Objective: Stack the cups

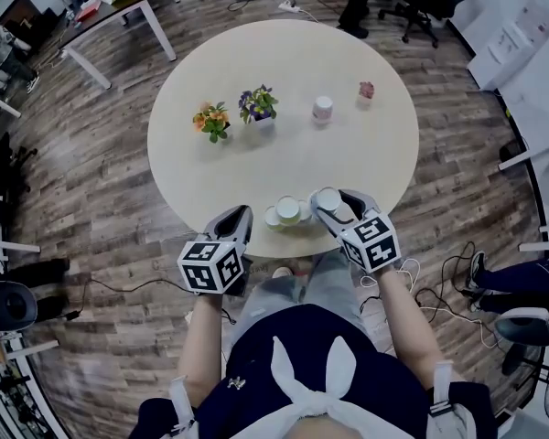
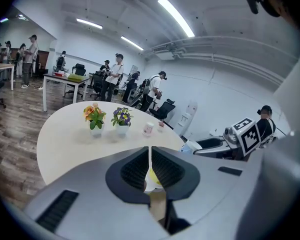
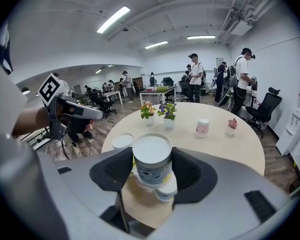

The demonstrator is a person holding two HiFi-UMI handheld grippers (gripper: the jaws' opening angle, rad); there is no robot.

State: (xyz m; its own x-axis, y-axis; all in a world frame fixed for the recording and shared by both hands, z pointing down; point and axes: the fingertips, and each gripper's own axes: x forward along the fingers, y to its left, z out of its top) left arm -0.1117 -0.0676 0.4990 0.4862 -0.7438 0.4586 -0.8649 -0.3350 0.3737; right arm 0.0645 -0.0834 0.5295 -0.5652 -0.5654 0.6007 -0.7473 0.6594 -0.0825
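— What do we see, biggest thing first?
— The round table [image 1: 348,154] fills the middle of the head view. Our two grippers sit at its lower edge.
— How do they stand?
— Our right gripper [image 1: 334,203], right of centre, is clamped on a white cup [image 3: 151,160], with a pad against each side. Our left gripper [image 1: 242,213], lower left of centre, has its jaws pressed together with nothing in them.
— Where are the other cups?
— An open cup [image 1: 289,210] stands on the table between the grippers, with a smaller cup [image 1: 273,217] just beside it on the left.
— And further up the frame?
— An orange flower pot [image 1: 212,121] and a purple flower pot [image 1: 257,106], then a pink cup [image 1: 322,109] and a tiny pink ornament [image 1: 366,90], well apart from our grippers
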